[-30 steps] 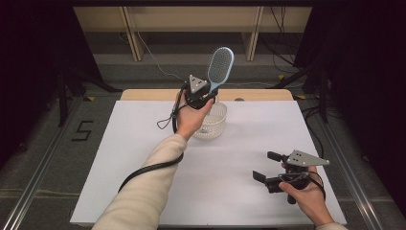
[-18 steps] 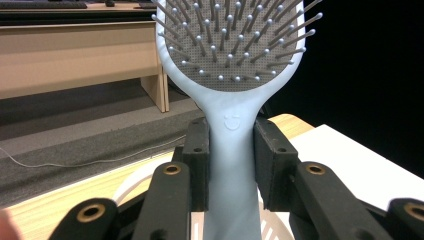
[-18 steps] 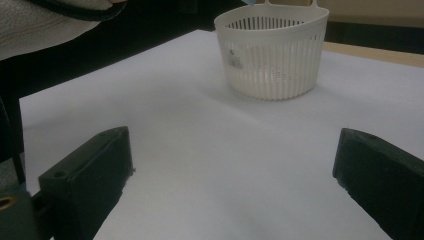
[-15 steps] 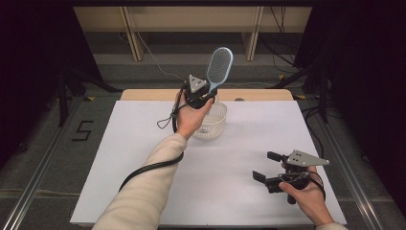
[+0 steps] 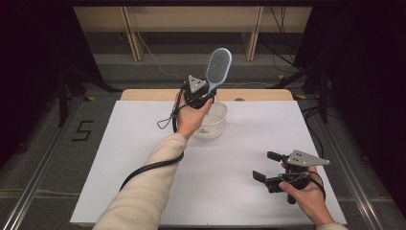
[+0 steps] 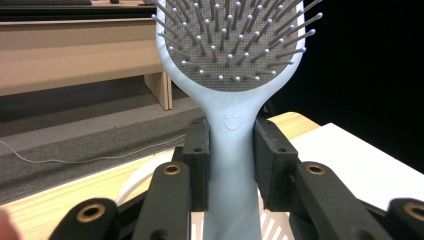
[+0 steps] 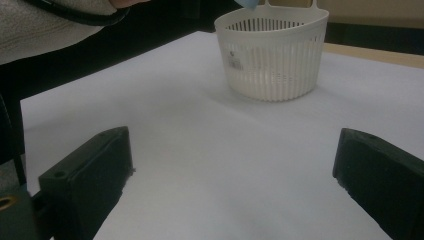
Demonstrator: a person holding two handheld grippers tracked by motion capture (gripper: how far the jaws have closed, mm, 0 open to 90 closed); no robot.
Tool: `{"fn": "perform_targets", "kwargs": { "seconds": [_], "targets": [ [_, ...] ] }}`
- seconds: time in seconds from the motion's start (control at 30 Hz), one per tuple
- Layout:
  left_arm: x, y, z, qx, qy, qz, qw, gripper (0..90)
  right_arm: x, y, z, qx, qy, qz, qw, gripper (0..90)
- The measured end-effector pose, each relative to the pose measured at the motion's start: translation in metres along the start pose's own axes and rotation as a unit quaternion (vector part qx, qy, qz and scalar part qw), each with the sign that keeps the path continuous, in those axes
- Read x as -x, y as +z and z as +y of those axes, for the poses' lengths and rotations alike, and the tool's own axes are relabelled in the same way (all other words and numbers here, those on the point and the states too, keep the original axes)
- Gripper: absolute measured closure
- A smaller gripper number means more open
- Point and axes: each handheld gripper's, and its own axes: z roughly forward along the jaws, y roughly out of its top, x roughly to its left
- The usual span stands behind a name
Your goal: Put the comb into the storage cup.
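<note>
A light blue hairbrush [image 5: 218, 67] stands upright, bristle head up, above a white slotted basket [image 5: 213, 122] at the back middle of the table. My left gripper [image 5: 207, 96] is shut on the brush's handle [image 6: 231, 165], both jaws pressed against it, with the basket's rim [image 6: 135, 182] just below. Near the front right of the table my right gripper [image 5: 265, 166] stands open, nothing between its jaws. From the right gripper view, the basket [image 7: 272, 52] lies ahead, and the tip of the brush handle [image 7: 247, 3] hangs over its rim.
A white sheet [image 5: 119, 158] covers the table, with a wooden strip [image 5: 143, 94] bare along its back edge. Wooden bench legs [image 5: 129, 24] and cables lie on the floor beyond. A black cable [image 5: 148, 167] trails along the left sleeve.
The left gripper and the brush have barely shifted above the basket. The right gripper has stayed where it was.
</note>
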Motion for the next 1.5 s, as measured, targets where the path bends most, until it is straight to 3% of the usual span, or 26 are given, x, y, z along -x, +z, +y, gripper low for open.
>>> {"fn": "perform_targets", "kwargs": {
  "seconds": [1.5],
  "targets": [
    [-0.002,0.006,-0.013,-0.006,0.006,0.006,0.9999,69.6,0.000,0.000,0.000,-0.001,-0.001,0.001,1.0000,3.2]
  ]
}}
